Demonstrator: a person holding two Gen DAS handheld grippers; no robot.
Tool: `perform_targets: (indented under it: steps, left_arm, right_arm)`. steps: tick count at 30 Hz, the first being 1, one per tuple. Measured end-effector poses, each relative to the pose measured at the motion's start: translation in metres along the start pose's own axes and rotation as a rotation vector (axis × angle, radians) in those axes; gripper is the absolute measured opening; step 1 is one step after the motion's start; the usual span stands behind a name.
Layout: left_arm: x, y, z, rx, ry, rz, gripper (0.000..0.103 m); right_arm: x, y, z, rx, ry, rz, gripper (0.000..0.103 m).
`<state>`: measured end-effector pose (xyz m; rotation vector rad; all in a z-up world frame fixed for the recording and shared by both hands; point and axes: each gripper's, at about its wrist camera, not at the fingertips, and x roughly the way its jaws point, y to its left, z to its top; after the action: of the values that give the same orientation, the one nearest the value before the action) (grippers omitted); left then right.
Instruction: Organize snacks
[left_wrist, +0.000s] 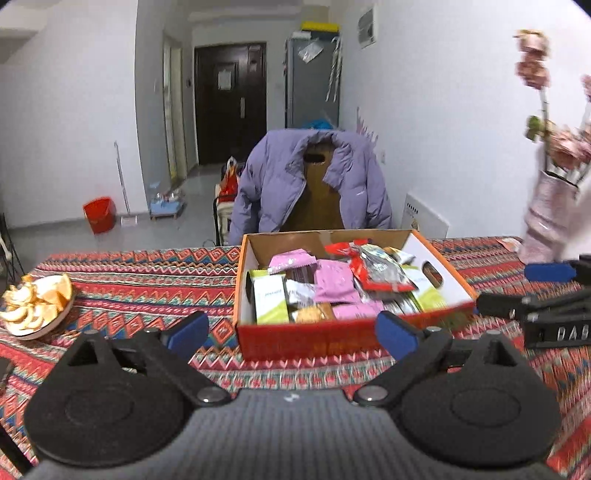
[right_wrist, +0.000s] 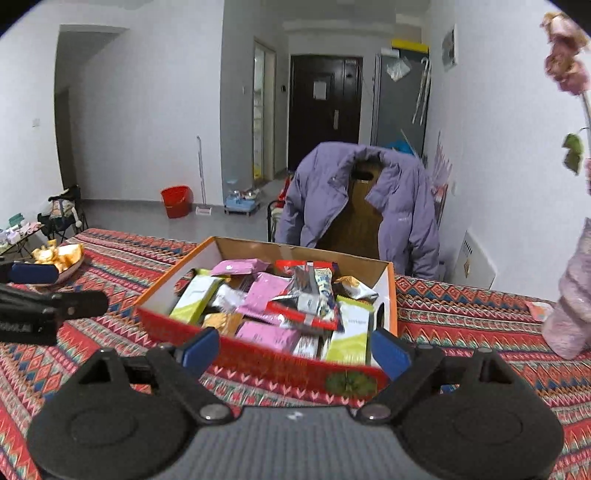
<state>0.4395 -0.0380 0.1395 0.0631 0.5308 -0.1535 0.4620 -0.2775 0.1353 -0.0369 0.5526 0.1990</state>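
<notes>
An open red cardboard box (left_wrist: 295, 341) sits on the patterned tablecloth, and it also shows in the right wrist view (right_wrist: 258, 363). It holds several snack packets: pink ones (left_wrist: 334, 280), green-and-white ones (left_wrist: 269, 299) and a red-edged one (left_wrist: 384, 275). My left gripper (left_wrist: 293, 334) is open and empty, its blue pads wide apart just before the box's near wall. My right gripper (right_wrist: 295, 349) is open and empty at the box's near wall. Each gripper shows at the edge of the other's view, the right gripper's fingers (left_wrist: 546, 273) and the left gripper's fingers (right_wrist: 33, 273).
A plate of orange peels (left_wrist: 37, 306) lies at the table's left. A pink vase with flowers (left_wrist: 546, 214) stands at the right. A chair with a purple jacket (left_wrist: 314, 181) stands behind the table. A pink wrapper (right_wrist: 539, 308) lies near the vase.
</notes>
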Motion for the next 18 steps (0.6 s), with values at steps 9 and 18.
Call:
perform_targets:
  steps: [9,18]
  left_arm:
    - [-0.084,-0.004,-0.068,0.013,-0.063,0.0,0.103]
    - [-0.156,-0.003,-0.126,-0.004,-0.126,0.058,0.103]
  right_arm:
    - [-0.073,0.022,-0.061,0.007,-0.042,0.033,0.091]
    - [-0.131,0.039,-0.13,0.059,-0.074,0.046,0.092]
